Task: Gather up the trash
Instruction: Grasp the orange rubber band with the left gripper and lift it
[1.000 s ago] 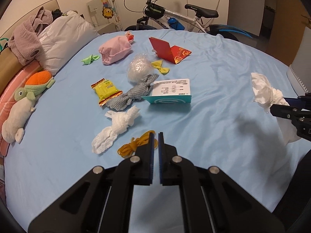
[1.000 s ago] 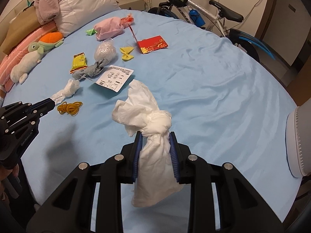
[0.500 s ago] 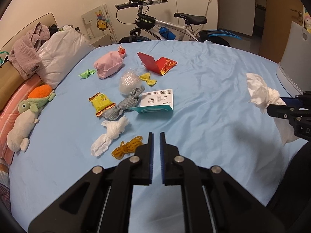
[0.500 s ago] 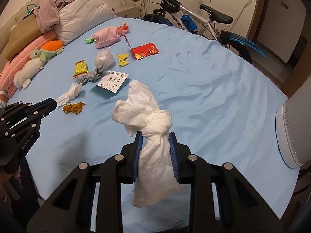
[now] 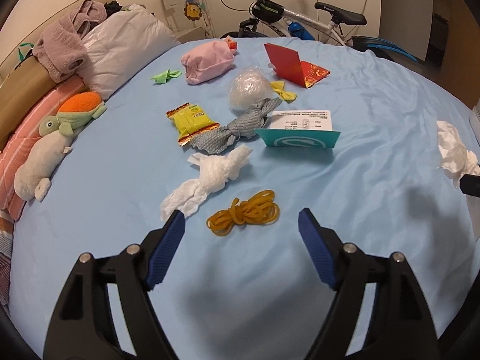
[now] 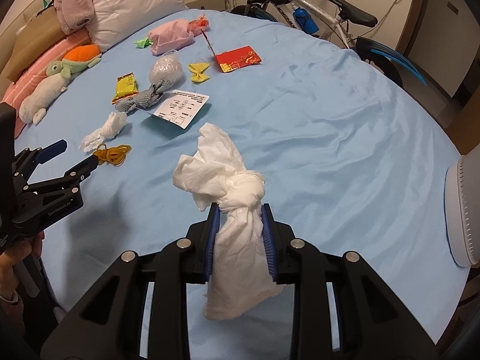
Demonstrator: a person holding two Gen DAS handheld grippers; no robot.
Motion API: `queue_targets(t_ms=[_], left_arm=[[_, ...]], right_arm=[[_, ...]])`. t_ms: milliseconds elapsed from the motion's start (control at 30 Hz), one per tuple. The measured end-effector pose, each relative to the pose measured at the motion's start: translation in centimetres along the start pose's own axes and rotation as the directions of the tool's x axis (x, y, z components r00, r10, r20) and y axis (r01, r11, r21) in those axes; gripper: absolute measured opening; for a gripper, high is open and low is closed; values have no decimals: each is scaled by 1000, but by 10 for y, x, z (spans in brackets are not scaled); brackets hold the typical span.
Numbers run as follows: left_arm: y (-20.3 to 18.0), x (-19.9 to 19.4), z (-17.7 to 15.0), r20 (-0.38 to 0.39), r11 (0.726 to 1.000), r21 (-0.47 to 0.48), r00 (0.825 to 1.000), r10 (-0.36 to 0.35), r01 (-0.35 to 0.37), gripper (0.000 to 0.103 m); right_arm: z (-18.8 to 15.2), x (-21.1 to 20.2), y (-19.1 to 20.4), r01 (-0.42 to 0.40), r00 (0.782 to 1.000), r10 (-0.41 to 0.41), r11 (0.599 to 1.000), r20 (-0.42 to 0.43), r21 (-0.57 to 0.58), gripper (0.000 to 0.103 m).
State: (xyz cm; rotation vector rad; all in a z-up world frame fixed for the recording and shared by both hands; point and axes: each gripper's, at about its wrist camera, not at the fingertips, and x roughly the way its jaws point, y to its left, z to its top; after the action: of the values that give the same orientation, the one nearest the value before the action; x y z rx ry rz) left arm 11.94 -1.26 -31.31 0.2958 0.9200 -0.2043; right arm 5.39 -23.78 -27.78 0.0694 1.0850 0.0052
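My left gripper [image 5: 241, 219] hangs over the blue bed sheet [image 5: 375, 180] with its jaws opening wide and nothing between them. A tangle of yellow rubber bands [image 5: 244, 213] lies just beyond its fingertips, with a knotted white tissue [image 5: 210, 180] to the left of the bands. My right gripper [image 6: 240, 210] is shut on another knotted white tissue [image 6: 231, 186] and holds it above the sheet. The left gripper [image 6: 75, 156] shows at the left edge of the right wrist view, near the rubber bands [image 6: 112, 153].
Farther back lie a grey knotted cloth [image 5: 237, 132], a yellow snack wrapper [image 5: 192, 121], a teal-and-white card [image 5: 303, 129], a clear plastic ball [image 5: 249, 88], a yellow bow [image 5: 283, 90], a red envelope [image 5: 295, 66] and a pink pouch [image 5: 207, 61]. Plush toy [image 5: 57, 147], pillows, a bicycle [image 5: 300, 18] behind.
The left gripper's jaws have gone from shut to wide apart, and it has come closer to the rubber bands. The right gripper still holds its tissue in the same way.
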Motion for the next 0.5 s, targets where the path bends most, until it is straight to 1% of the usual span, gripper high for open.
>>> queue_targets(t_ms=[167,233,300,333,367,400,433,467,500], left_arm=[[8,40,2,-64,999,-42,998,1,-4,78],[11,57,-1,-98,997,-71,995,-14,7,78],[11,66,-5,-113,994,-97,992,-51,40,69],[9,66,-6,-104,992,-110,992,-66,55,61],[7,64,-6,-97,992,-110,993,-65,55,53],[2,62,-5,-94,993,-95,993,-75,66,46],[-4,61,-3,-91,994,-77,992,-87,81,30],[-10,59,-2,-93,994,-57,991,-93,88,18],[-15,58,1,-93,995,-38,991,-94,91,17]], right_arm=[[6,15,1,0,1000,0,1000,-20,-5,26],[8,18,0,0,1000,0,1000,-25,-5,26],[10,19,1,0,1000,0,1000,-26,-9,26],[11,20,2,1,1000,-2,1000,-26,-11,26],[12,20,2,3,1000,-3,1000,-25,-14,26],[12,21,2,4,1000,-4,1000,-26,-17,26],[12,21,2,4,1000,-4,1000,-27,-17,26],[12,21,3,3,1000,-4,1000,-27,-17,26],[11,21,3,4,1000,-4,1000,-28,-17,26]])
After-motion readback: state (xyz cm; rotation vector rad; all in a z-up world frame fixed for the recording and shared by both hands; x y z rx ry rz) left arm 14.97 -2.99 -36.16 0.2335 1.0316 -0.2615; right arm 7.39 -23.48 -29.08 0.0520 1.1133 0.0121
